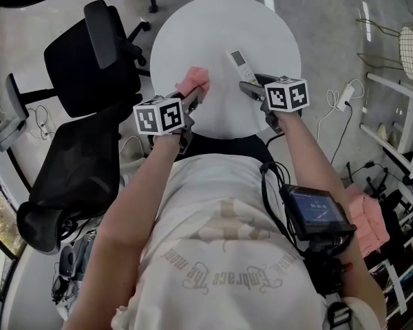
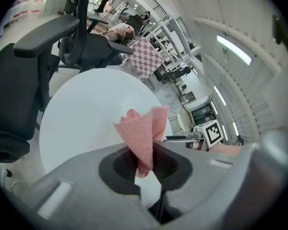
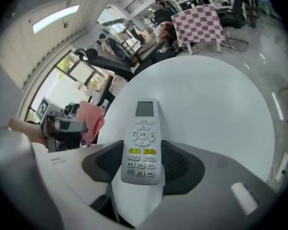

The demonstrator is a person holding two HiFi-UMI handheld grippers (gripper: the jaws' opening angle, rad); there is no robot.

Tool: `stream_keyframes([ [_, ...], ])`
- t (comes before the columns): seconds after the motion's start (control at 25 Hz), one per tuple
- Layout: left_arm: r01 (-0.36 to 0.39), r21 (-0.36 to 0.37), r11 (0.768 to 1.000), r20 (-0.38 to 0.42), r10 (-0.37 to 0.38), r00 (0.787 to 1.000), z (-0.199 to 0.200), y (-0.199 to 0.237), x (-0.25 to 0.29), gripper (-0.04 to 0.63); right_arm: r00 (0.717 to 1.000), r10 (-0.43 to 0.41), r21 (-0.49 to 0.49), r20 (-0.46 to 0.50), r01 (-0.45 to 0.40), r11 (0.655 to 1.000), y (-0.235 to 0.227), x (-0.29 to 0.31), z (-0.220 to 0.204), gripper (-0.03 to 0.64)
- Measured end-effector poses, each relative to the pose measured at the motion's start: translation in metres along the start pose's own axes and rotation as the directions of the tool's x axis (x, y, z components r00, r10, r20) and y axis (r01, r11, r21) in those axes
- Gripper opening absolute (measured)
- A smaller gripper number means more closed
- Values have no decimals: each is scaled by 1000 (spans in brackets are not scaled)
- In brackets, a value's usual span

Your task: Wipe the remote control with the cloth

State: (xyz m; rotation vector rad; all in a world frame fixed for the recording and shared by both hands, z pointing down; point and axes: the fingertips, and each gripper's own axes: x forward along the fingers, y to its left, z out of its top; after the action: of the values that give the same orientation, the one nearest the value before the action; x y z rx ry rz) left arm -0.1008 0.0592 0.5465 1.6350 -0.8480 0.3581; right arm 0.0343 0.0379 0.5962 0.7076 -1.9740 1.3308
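A white remote control (image 1: 239, 60) with a small screen and yellow buttons sticks out over the round white table (image 1: 220, 19), buttons facing up. My right gripper (image 1: 252, 86) is shut on its lower end; in the right gripper view the remote control (image 3: 143, 143) lies between both pads of the right gripper (image 3: 143, 166). My left gripper (image 1: 195, 97) is shut on a pink dotted cloth (image 1: 193, 82), which stands up bunched from the left gripper (image 2: 144, 164) as the cloth (image 2: 144, 128). The cloth is a short way left of the remote and apart from it.
Two black office chairs (image 1: 89, 53) (image 1: 62, 177) stand left of the table. A wire chair (image 1: 399, 43) and a white power strip (image 1: 345, 95) are on the floor at the right. A black device (image 1: 316, 213) hangs at the person's waist.
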Motion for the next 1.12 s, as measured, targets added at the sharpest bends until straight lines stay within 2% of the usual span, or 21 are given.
stream_keyframes([
  [0.08, 22, -11, 1000, -3, -22, 1000, -1, -4, 2, 41, 997, 66, 109, 46, -71, 992, 4, -1, -2, 258],
  [0.2, 52, -23, 998, -10, -52, 999, -4, -12, 6, 41, 972, 180, 245, 153, -214, 946, 13, -9, 2, 258],
  [0.32, 91, -50, 995, -7, -91, 996, -4, -23, 8, 41, 930, 248, 279, 271, -322, 905, 22, -22, 16, 258],
  [0.36, 111, -69, 991, 0, -111, 994, -3, -28, 10, 41, 907, 275, 274, 320, -366, 889, 26, -28, 24, 258],
  [0.4, 138, -93, 986, 10, -138, 990, -2, -34, 11, 41, 872, 311, 260, 377, -422, 868, 32, -37, 32, 258],
  [0.48, 215, -141, 966, 39, -211, 977, 3, -52, 11, 41, 773, 394, 193, 497, -541, 818, 49, -58, 51, 258],
  [0.56, 311, -174, 934, 72, -303, 950, 13, -76, 10, 41, 680, 453, 101, 577, -609, 786, 63, -80, 67, 258],
  [0.6, 356, -182, 916, 83, -347, 934, 18, -88, 9, 41, 644, 474, 66, 601, -631, 773, 68, -89, 73, 258],
  [0.68, 430, -183, 884, 85, -422, 903, 27, -112, 6, 41, 596, 499, 17, 628, -652, 758, 77, -102, 83, 258],
  [0.84, 540, -191, 820, 77, -536, 841, 38, -146, -2, 41, 536, 532, -46, 655, -675, 737, 89, -113, 96, 258],
  [0.92, 560, -217, 800, 87, -555, 827, 40, -151, -4, 41, 518, 547, -62, 657, -687, 724, 95, -114, 100, 258],
  [1.12, 538, -171, 825, 86, -531, 843, 42, -149, -1, 43, 497, 583, -72, 643, -718, 692, 107, -111, 103, 256],
])
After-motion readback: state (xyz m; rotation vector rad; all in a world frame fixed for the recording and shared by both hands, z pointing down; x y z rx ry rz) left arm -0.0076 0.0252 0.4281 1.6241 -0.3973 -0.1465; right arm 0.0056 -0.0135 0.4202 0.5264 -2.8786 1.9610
